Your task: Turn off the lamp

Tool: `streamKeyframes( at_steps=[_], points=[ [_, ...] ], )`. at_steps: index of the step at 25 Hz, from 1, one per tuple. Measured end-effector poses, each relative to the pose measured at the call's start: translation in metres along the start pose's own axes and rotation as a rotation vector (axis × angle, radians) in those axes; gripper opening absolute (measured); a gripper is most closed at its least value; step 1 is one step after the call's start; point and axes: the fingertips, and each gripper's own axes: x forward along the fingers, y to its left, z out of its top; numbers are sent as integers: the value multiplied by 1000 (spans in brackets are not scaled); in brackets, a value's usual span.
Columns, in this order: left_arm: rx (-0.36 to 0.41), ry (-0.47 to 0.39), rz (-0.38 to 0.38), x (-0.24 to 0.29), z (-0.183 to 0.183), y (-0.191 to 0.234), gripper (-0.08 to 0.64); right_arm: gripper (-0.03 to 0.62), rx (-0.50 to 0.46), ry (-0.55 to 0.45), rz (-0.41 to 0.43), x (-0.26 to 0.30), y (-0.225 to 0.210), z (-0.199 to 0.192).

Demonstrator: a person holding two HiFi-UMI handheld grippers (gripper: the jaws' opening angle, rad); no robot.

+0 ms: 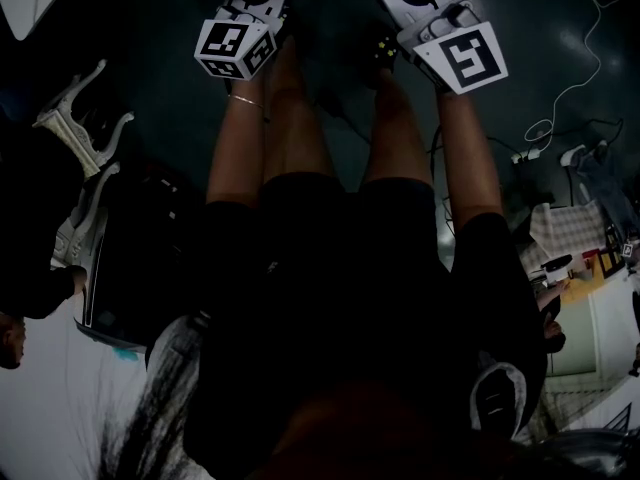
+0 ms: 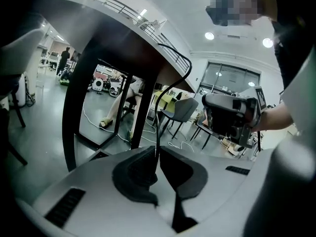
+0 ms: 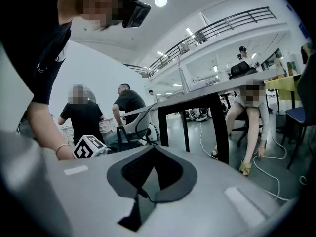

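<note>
**Jaws clenched, lamp not in view**

Left gripper (image 2: 157, 151) jaws sit clenched on a thin black cable (image 2: 157, 115) that rises toward the dark black-legged desk (image 2: 74, 107) beyond. Right gripper (image 3: 153, 149) jaws are closed tight, with nothing clearly held. Lamp shows in no view; the cable is likely its lead. Step looks like hunting for the switch. Next move calls for following the cable to it.

A white cable (image 1: 597, 48) lies on the floor (image 1: 150, 18).
</note>
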Motion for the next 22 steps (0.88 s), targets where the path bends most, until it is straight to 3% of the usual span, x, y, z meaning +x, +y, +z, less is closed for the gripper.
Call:
streamKeyframes(
  at_steps=[11, 19, 22],
  points=[
    [-14, -39, 66, -12, 14, 2, 52, 2, 18, -27, -35, -15, -9, 12],
    [6, -79, 83, -31, 51, -25, 47, 2, 65, -60, -82, -39, -16, 40],
    [34, -89, 75, -36, 64, -37, 8, 2, 86, -71, -101, -47, -18, 47]
  ],
)
